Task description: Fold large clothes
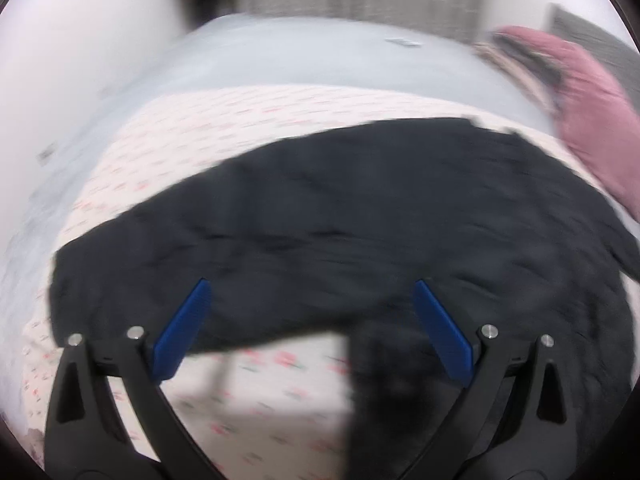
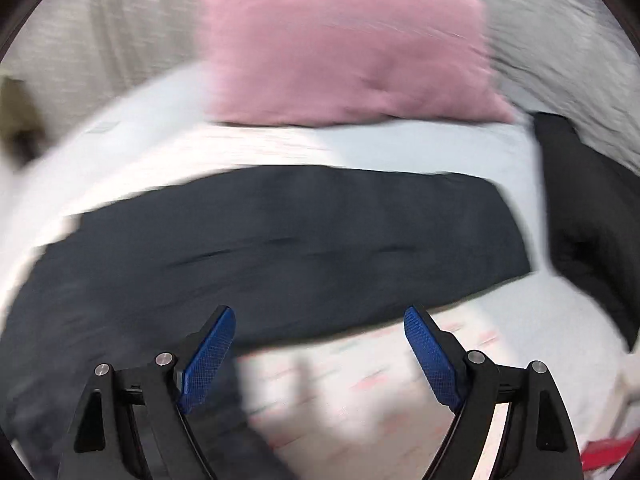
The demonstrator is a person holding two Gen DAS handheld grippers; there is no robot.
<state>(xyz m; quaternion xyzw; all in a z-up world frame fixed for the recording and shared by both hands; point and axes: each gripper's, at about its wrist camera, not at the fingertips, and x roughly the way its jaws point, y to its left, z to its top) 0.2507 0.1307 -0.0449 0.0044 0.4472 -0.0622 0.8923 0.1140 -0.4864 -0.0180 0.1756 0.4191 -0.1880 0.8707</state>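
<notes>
A large dark navy garment (image 1: 340, 232) lies spread across a bed on a white sheet with small red prints (image 1: 208, 128). My left gripper (image 1: 310, 292) is open and empty, its blue pads above the garment's near edge. The right wrist view shows the same garment (image 2: 280, 240) as a wide dark band, with a dark part (image 2: 584, 216) lying off to the right. My right gripper (image 2: 320, 320) is open and empty over the garment's near edge. Both views are motion-blurred.
A pink pillow (image 2: 344, 48) lies at the head of the bed beyond the garment; it also shows in the left wrist view (image 1: 592, 92). A grey cover (image 1: 320, 56) spans the far bed. Something red (image 2: 608, 452) sits at lower right.
</notes>
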